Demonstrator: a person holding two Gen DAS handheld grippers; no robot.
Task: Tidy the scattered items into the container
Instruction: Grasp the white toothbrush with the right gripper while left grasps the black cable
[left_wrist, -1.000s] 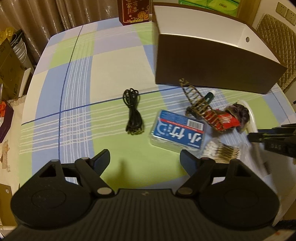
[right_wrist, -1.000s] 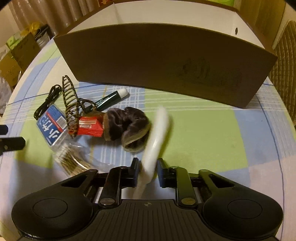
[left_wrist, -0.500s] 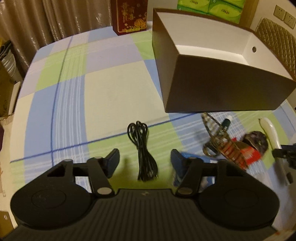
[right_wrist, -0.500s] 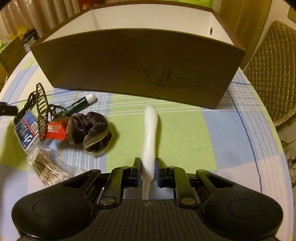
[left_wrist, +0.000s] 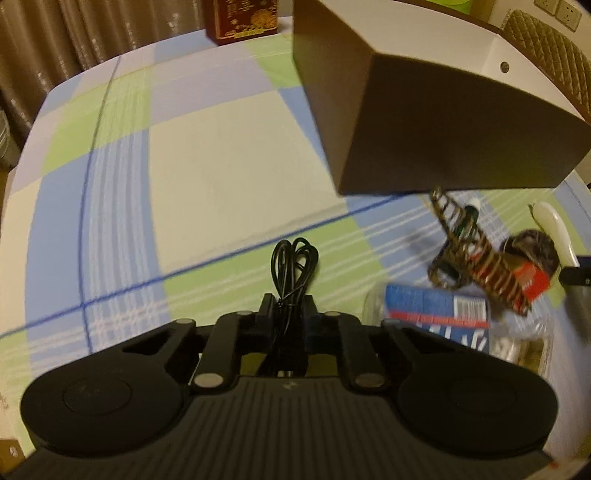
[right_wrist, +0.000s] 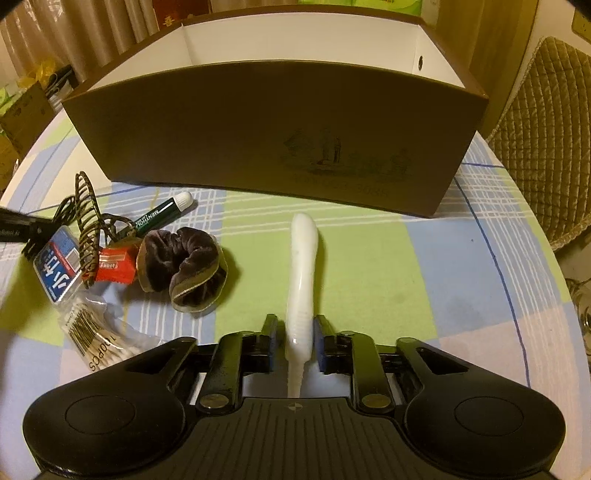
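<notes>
A brown box (right_wrist: 258, 125) with a white inside stands open at the back of the checked tablecloth; it also shows in the left wrist view (left_wrist: 443, 122). My right gripper (right_wrist: 294, 334) is shut on a white plastic handle (right_wrist: 303, 266) that points toward the box. My left gripper (left_wrist: 288, 314) is shut on a coiled black cable (left_wrist: 293, 266). A pile lies left of the handle: brown scrunchie (right_wrist: 184, 266), red packet (right_wrist: 116, 266), wire hair clip (right_wrist: 86, 221), green marker (right_wrist: 162, 214), blue-labelled box (right_wrist: 55, 271), cotton swabs (right_wrist: 96, 339).
A red tin (left_wrist: 242, 16) stands at the table's far edge. A quilted chair (right_wrist: 554, 140) is beyond the table's right edge. Cardboard boxes (right_wrist: 22, 110) sit on the floor at the left. The table's round edge (right_wrist: 554, 258) curves close on the right.
My left gripper has moved onto the black cable and shut on it. My right gripper holds the white handle steady, slightly nearer the box.
</notes>
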